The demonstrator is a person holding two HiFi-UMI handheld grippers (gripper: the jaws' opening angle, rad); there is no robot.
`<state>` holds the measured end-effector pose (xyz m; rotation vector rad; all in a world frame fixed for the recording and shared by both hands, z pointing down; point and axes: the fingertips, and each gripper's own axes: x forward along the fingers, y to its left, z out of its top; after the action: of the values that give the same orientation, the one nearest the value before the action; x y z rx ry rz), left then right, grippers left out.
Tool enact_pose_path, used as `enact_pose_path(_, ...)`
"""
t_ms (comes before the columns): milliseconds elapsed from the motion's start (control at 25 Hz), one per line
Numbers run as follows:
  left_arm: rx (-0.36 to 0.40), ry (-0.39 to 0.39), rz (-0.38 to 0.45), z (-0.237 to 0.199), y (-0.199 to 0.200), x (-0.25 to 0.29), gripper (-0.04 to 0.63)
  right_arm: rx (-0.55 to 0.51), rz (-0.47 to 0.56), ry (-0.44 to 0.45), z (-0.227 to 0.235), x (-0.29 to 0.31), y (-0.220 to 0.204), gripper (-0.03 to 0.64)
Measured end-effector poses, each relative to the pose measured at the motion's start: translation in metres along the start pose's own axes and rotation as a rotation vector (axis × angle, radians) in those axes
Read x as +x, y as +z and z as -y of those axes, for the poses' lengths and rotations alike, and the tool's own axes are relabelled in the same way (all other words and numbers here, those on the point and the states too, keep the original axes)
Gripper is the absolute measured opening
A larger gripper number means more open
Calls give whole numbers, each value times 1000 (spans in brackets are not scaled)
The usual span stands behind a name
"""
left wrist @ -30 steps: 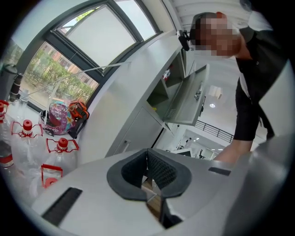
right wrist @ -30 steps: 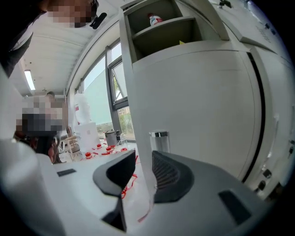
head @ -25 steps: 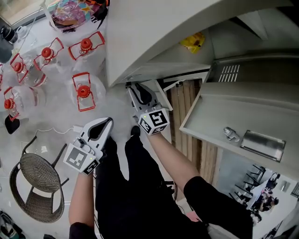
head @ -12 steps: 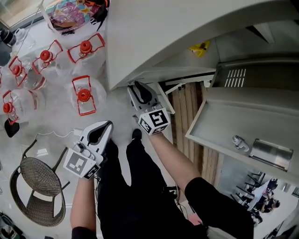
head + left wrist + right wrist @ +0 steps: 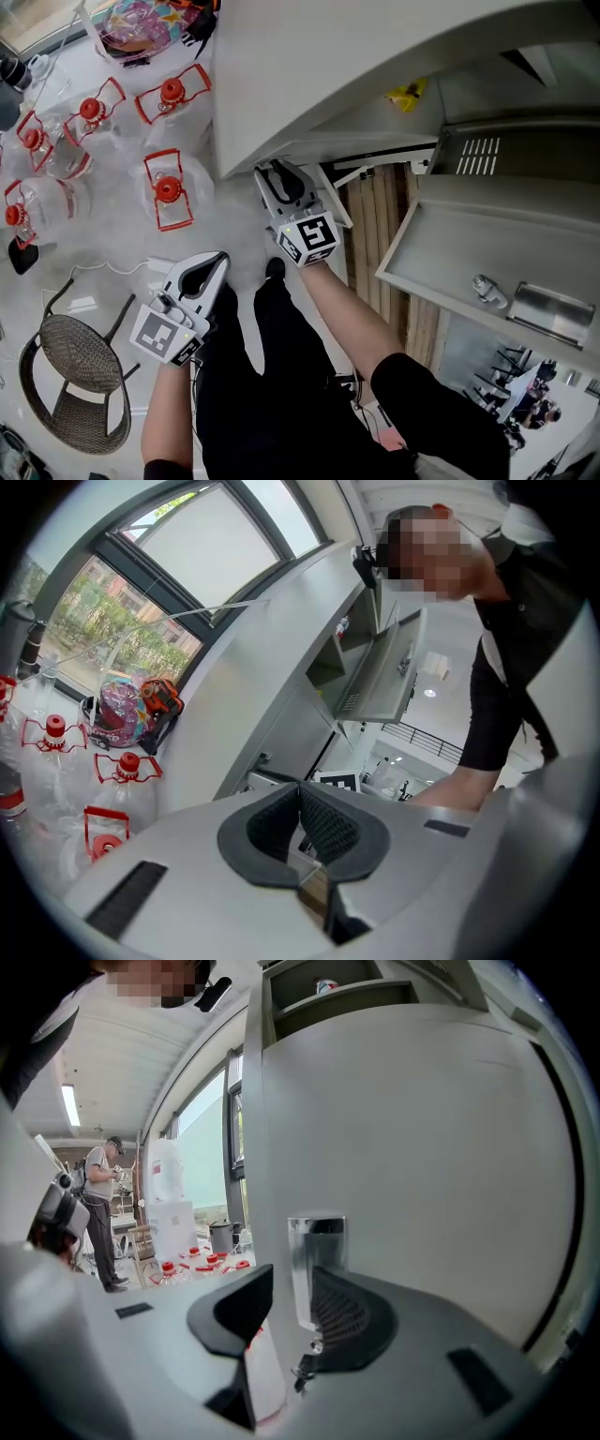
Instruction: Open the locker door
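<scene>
The tall grey locker door [image 5: 309,75] stands shut, and my right gripper [image 5: 274,174] is at its lower edge. In the right gripper view its chrome handle [image 5: 316,1260] stands between the jaws of my right gripper [image 5: 291,1290]. The handle lies close to the right pad [image 5: 342,1312], and the left pad is clear of it. These jaws have just been opening and stand open. My left gripper [image 5: 210,264] hangs lower left, away from the locker. Its jaws [image 5: 300,791] meet at the tips with nothing in them.
Another locker door [image 5: 487,248] hangs open at the right, with a latch [image 5: 487,289]. A yellow packet [image 5: 410,94] lies inside a compartment. Several red-capped water bottles [image 5: 167,187] and a wicker chair [image 5: 80,361] are on the floor at left. A person [image 5: 98,1204] stands far off.
The right gripper has rolled slightly at the door's edge and its jaws look a little wider. The left gripper has hardly moved. The view has shifted a little.
</scene>
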<state>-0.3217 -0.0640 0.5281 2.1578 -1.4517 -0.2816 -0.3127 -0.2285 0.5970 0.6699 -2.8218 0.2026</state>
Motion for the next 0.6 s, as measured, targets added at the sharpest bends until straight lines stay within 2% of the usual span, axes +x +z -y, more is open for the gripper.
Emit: enact_pose_path(600,-11,7,-6,14,-11,-10,17,-34,21,36,1,5,10,100)
